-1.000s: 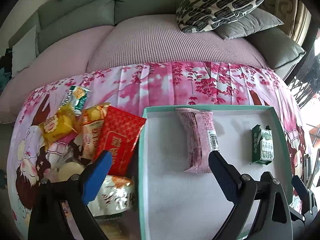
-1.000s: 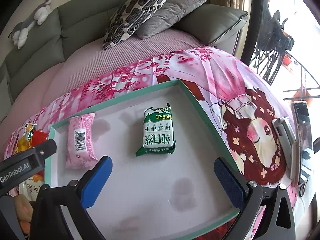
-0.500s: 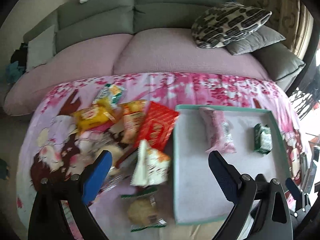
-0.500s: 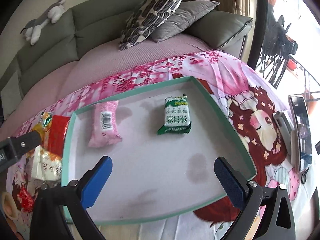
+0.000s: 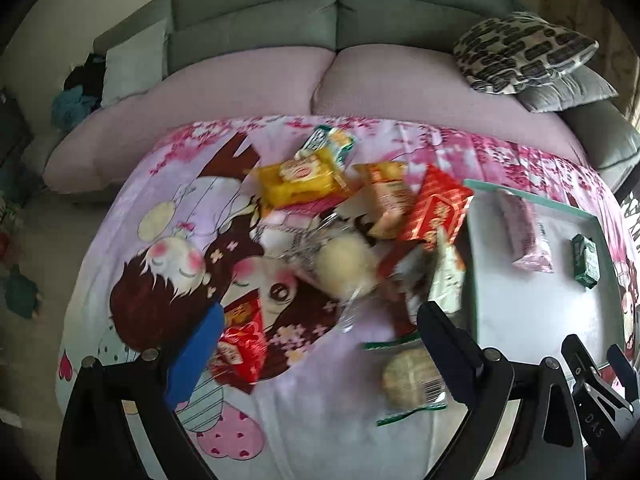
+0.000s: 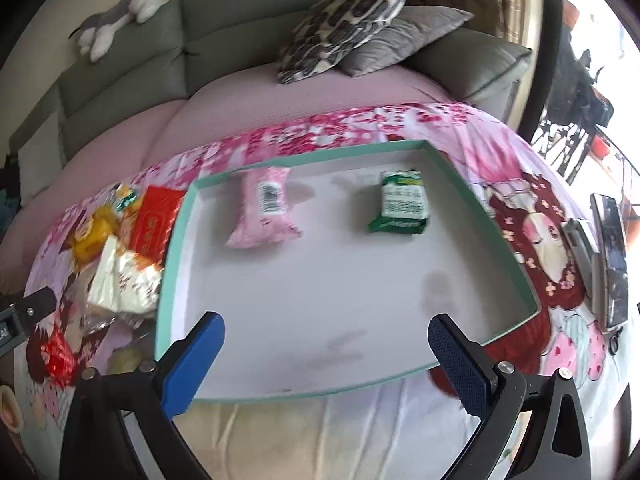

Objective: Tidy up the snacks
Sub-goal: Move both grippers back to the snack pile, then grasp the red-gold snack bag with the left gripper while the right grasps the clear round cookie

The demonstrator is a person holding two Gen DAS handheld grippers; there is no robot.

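Observation:
A green-rimmed white tray point(image 6: 176, 240) lies on a pink cartoon cloth and holds a pink packet point(image 6: 264, 210) and a green biscuit packet point(image 6: 402, 204). The tray point(image 5: 474, 256) shows at the right in the left wrist view. Left of it is a pile of snacks: a yellow packet point(image 5: 298, 182), a red packet point(image 5: 438, 208), an orange box point(image 5: 390, 198), a white packet point(image 5: 446, 276), a round pastry point(image 5: 348, 268), a small red packet point(image 5: 240, 348) and a wrapped cake point(image 5: 412, 374). My left gripper point(image 5: 316, 340) is open above the pile's near side. My right gripper point(image 6: 324, 352) is open over the tray's near edge.
A grey sofa point(image 5: 280, 12) with a patterned pillow point(image 6: 344, 20) and grey pillow point(image 6: 404, 36) is behind. A plush toy point(image 6: 120, 12) lies on the backrest. A phone point(image 6: 614, 256) and a metal object point(image 6: 582, 248) lie on the cloth right of the tray.
Both grippers have pulled back and up. The left one has swung left from the tray to over the snack pile. Both stay open and empty.

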